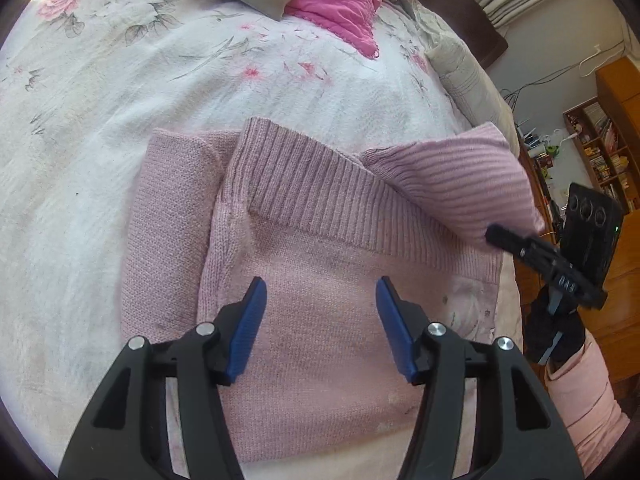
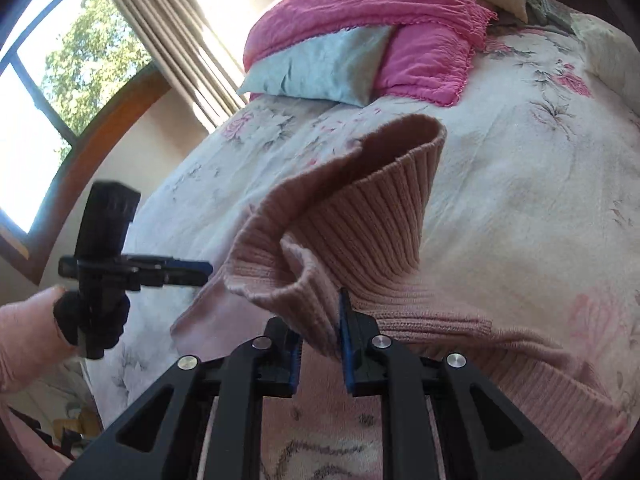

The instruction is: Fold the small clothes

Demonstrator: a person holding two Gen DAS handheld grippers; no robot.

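Observation:
A pink knitted sweater (image 1: pixel 320 340) lies partly folded on the floral bedspread (image 1: pixel 120 100). My left gripper (image 1: pixel 320 284) hovers open just above the sweater's flat body, with nothing between its blue pads (image 1: pixel 250 320). My right gripper (image 2: pixel 320 320) is shut on a ribbed, tube-shaped end of the sweater (image 2: pixel 380 240) and holds it lifted off the bed. In the left wrist view the right gripper (image 1: pixel 494 235) shows at the right edge of the garment, under the raised ribbed part (image 1: pixel 460 176). The left gripper (image 2: pixel 200 270) appears side-on at the left of the right wrist view.
A bright pink pillow (image 2: pixel 380 20) and a pale green cushion (image 2: pixel 320 68) lie at the head of the bed. The bed's edge drops off on the right (image 1: pixel 508 280), with wooden shelves (image 1: pixel 600 148) beyond. A window and curtain (image 2: pixel 160 40) stand on the far side.

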